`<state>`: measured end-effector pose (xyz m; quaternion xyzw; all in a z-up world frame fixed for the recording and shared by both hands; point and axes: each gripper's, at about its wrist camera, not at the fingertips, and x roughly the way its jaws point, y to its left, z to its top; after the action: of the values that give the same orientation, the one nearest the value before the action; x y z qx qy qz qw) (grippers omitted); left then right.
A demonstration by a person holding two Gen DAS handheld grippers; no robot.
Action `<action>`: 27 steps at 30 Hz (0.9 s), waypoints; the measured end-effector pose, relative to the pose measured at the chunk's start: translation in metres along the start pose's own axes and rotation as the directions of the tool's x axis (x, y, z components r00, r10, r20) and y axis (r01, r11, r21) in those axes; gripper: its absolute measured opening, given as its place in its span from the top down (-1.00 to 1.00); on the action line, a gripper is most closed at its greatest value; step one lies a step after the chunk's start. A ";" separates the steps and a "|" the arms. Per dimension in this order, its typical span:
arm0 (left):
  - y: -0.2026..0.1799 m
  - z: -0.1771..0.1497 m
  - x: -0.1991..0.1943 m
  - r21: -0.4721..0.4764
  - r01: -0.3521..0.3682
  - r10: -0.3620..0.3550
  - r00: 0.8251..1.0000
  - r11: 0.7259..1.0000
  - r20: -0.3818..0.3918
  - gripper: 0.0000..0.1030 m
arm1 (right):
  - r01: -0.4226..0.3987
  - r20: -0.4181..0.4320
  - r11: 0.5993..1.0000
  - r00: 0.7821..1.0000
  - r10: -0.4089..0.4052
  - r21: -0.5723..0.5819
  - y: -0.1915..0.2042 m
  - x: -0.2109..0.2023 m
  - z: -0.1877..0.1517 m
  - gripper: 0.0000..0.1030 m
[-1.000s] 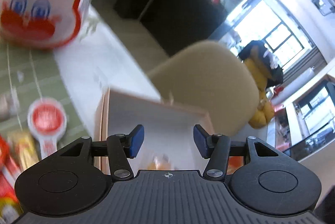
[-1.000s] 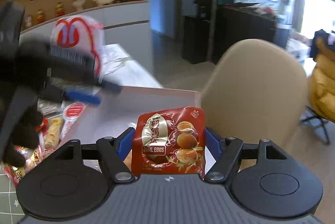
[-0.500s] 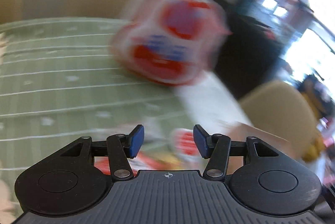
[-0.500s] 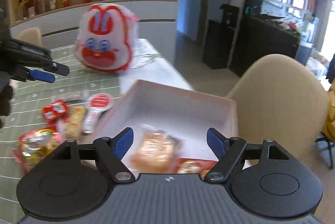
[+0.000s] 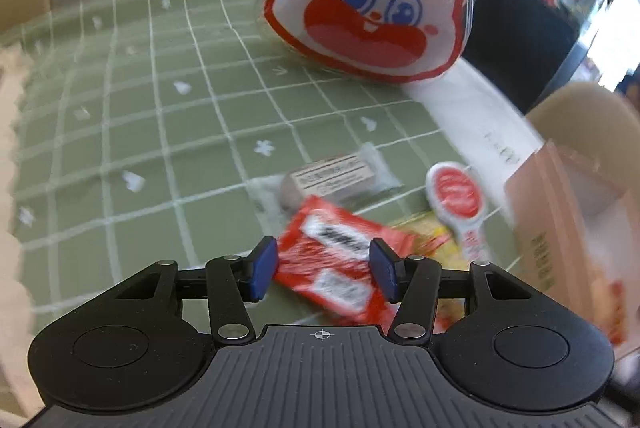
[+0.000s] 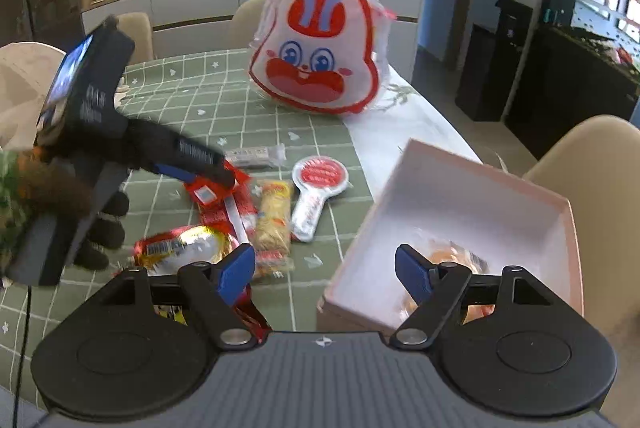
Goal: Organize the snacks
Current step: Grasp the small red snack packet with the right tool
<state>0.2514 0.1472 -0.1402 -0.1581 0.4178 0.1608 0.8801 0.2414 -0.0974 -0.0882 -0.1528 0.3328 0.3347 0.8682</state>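
Two jaws of the left gripper (image 5: 323, 270) are now hanging half-open and empty over a red foil snack packet (image 5: 340, 268), seemingly untouched. The right gripper (image 6: 325, 274), having released its egg pouch into the pink cardboard box (image 6: 448, 204), is standing wide and empty.

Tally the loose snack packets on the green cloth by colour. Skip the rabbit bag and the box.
Red: 2 (flat red packet, red-and-gold foil packet)
Yellow: 1 (yellow bar)
White and red: 1 (paddle-shaped packet)
Clear: 1 (clear wrapper)
Total: 5 in plain view; bits behind the right gripper are unclear.
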 end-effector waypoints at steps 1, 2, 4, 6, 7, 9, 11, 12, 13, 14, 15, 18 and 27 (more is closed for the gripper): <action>0.003 -0.005 -0.004 0.014 -0.027 0.027 1.000 1.000 0.009 -0.10 | -0.019 -0.003 1.000 1.000 0.019 0.000 0.002 0.002 0.007 -0.51; 0.010 -0.008 -0.008 0.007 -0.032 0.032 0.999 0.999 0.012 -0.10 | -0.043 -0.006 0.999 0.999 0.043 0.002 0.002 0.006 0.014 -0.51; 0.029 -0.015 -0.021 -0.047 -0.013 0.014 1.000 0.999 0.012 -0.10 | -0.098 -0.017 0.995 0.995 0.098 -0.006 0.007 0.021 0.033 -0.51; 0.045 -0.023 -0.037 -0.108 0.016 -0.014 1.000 0.994 0.017 -0.10 | -0.170 -0.062 0.983 0.984 0.166 -0.065 0.020 0.046 0.051 -0.55; 0.052 -0.028 -0.047 -0.137 0.032 -0.029 0.999 0.990 0.025 -0.10 | -0.206 -0.088 0.973 0.976 0.197 -0.102 0.028 0.060 0.057 -0.55; 0.061 -0.038 -0.067 -0.181 0.061 -0.055 0.998 0.982 0.037 -0.08 | -0.259 -0.120 0.947 0.963 0.240 -0.188 0.049 0.088 0.065 -0.55; 0.069 -0.051 -0.088 -0.221 0.070 -0.062 0.997 0.973 0.044 0.06 | -0.288 -0.142 0.915 0.956 0.257 -0.281 0.069 0.116 0.071 -0.55; 0.073 -0.058 -0.097 -0.242 0.079 -0.070 0.996 0.967 0.047 0.06 | -0.294 -0.158 0.903 0.954 0.255 -0.314 0.077 0.131 0.073 -0.55; 0.076 -0.066 -0.105 -0.262 0.093 -0.083 0.995 0.960 0.048 0.06 | -0.298 -0.177 0.892 0.952 0.250 -0.339 0.084 0.144 0.074 -0.55; 0.078 -0.074 -0.111 -0.280 0.106 -0.096 0.994 0.954 0.047 0.06 | -0.308 -0.208 0.882 0.947 0.246 -0.358 0.089 0.158 0.075 -0.55; 0.081 -0.082 -0.116 -0.296 0.111 -0.103 0.994 0.949 0.045 0.06 | -0.321 -0.243 0.872 0.939 0.243 -0.370 0.094 0.171 0.075 -0.55; 0.089 -0.107 -0.132 -0.341 0.106 -0.099 0.994 0.934 0.040 0.06 | -0.337 -0.273 0.878 0.929 0.251 -0.339 0.099 0.182 0.075 -0.31; 0.081 -0.149 -0.132 -0.363 0.186 -0.214 0.976 0.913 -0.040 0.06 | -0.361 -0.238 0.918 0.918 0.318 -0.166 0.073 0.101 0.069 0.17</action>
<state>0.0371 0.1383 -0.1376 -0.3634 0.3977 0.1367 0.8314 0.2807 0.0383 -0.1095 -0.2155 0.4059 0.4960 0.7367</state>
